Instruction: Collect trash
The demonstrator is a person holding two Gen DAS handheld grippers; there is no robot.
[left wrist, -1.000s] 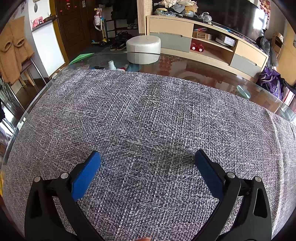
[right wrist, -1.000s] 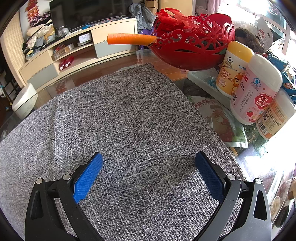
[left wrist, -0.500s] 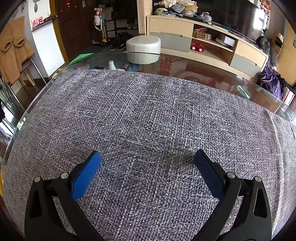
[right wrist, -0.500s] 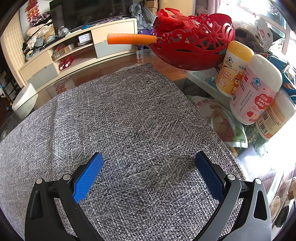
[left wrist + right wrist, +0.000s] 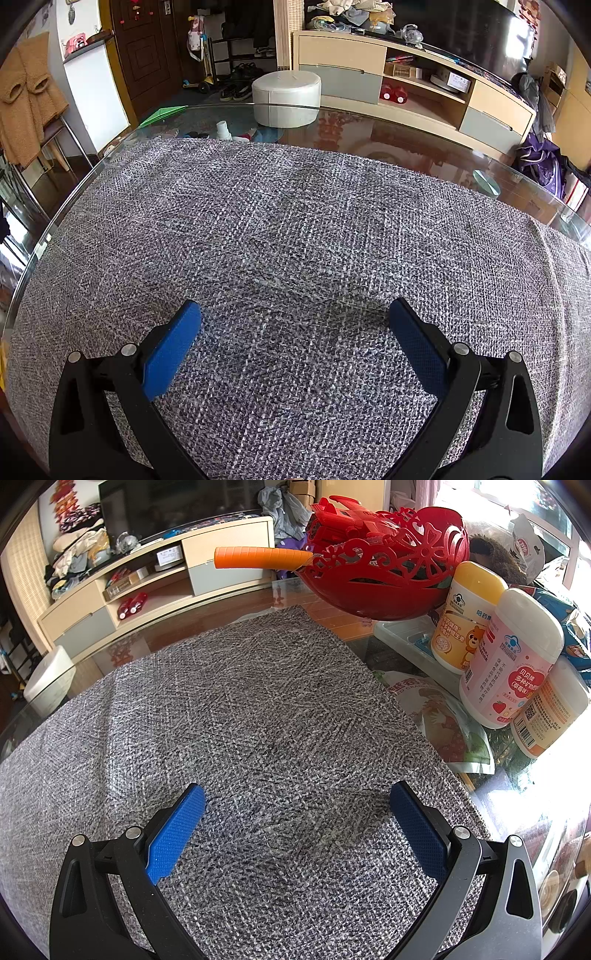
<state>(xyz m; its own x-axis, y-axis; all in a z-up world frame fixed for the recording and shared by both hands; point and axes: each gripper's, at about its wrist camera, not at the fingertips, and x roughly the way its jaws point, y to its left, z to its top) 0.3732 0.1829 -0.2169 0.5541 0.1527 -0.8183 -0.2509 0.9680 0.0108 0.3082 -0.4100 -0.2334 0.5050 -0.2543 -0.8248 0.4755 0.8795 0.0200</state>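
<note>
between the spread blue pads of the left gripper [image 5: 293, 317] lies only bare grey woven cloth [image 5: 295, 229], and the same holds for the right gripper [image 5: 295, 801], whose jaws also stand wide apart with nothing held. both tools hover low over the cloth that covers a glass table [image 5: 406, 144]. no loose scrap, wrapper or crumpled paper shows on the cloth in front of either tool, so the trash to be gathered is not in sight, and no bin or bag for it shows either. ahead and to the right of the right gripper stand three capped bottles [image 5: 509, 657], a red cut-out basket [image 5: 388, 568] with an orange handle [image 5: 262, 558], and a flat printed packet [image 5: 443, 716] lying on the glass just beside the cloth edge; whether that packet counts as trash cannot be told. judging by this, either the collecting has not begun or the cloth is done, and finding any remaining piece is what is left.
</note>
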